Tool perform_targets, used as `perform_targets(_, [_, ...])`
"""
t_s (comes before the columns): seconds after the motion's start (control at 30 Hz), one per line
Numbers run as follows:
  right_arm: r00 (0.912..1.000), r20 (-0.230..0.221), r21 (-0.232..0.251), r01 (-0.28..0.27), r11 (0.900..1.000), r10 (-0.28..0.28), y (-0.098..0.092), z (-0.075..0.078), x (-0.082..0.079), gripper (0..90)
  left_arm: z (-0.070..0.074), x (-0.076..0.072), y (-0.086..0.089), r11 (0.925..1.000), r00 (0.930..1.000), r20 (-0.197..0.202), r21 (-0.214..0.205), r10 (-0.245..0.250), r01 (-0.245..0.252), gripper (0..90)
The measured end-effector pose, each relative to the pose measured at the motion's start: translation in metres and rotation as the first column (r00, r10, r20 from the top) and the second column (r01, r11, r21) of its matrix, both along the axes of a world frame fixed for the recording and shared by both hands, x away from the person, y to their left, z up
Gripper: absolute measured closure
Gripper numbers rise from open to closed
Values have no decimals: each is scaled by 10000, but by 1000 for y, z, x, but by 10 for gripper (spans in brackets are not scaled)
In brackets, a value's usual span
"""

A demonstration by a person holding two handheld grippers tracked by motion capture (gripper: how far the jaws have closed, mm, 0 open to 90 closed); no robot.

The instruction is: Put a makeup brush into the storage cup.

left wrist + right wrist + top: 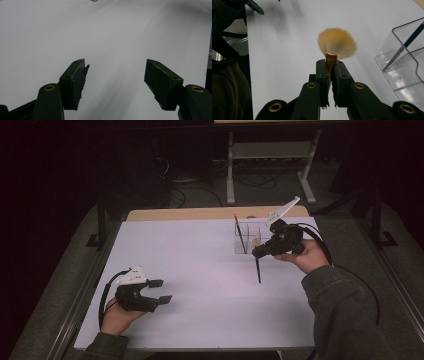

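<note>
Nearest, at abt 7 o'clock on the table [210,320]: left gripper [161,291], held in the person's left hand [116,317], low over the white top, jaws wide apart w/ nothing btwn them. In the left gripper view its pads [78,85] face each other across bare white surface; one pad's lining looks ragged at the edge.

Further out, at abt 2 o'clock: right gripper [261,251] in the right hand [310,257], jaws clamped on a fan brush [337,43]. In the right gripper view the jaws pinch the copper ferrule, pale bristles fanned out just past the tips. In the high view the dark handle hangs down from the gripper toward 6 o'clock, tip near or on the table; can't tell if it touches.

Just beyond, abt 1 o'clock: clear organiser box [246,237] w/ compartments, just beside the right gripper. A dark thin brush [240,234] stands tilted in its left compartment. Behind, a wood strip [215,213] along the table's far edge at 12 o'clock.
</note>
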State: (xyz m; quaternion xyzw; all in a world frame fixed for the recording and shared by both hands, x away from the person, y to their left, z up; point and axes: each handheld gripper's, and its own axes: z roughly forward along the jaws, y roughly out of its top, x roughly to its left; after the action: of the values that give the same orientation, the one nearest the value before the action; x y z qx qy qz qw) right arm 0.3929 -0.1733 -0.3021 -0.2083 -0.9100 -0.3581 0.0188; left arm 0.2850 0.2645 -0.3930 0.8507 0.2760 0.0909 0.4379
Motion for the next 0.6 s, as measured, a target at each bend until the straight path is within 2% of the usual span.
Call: perform_targets(0.6, [9988,273,-74,397,9992,-395,-14,16,16,832,2,-1,5,9999,9999,90,-80,119,-118,324])
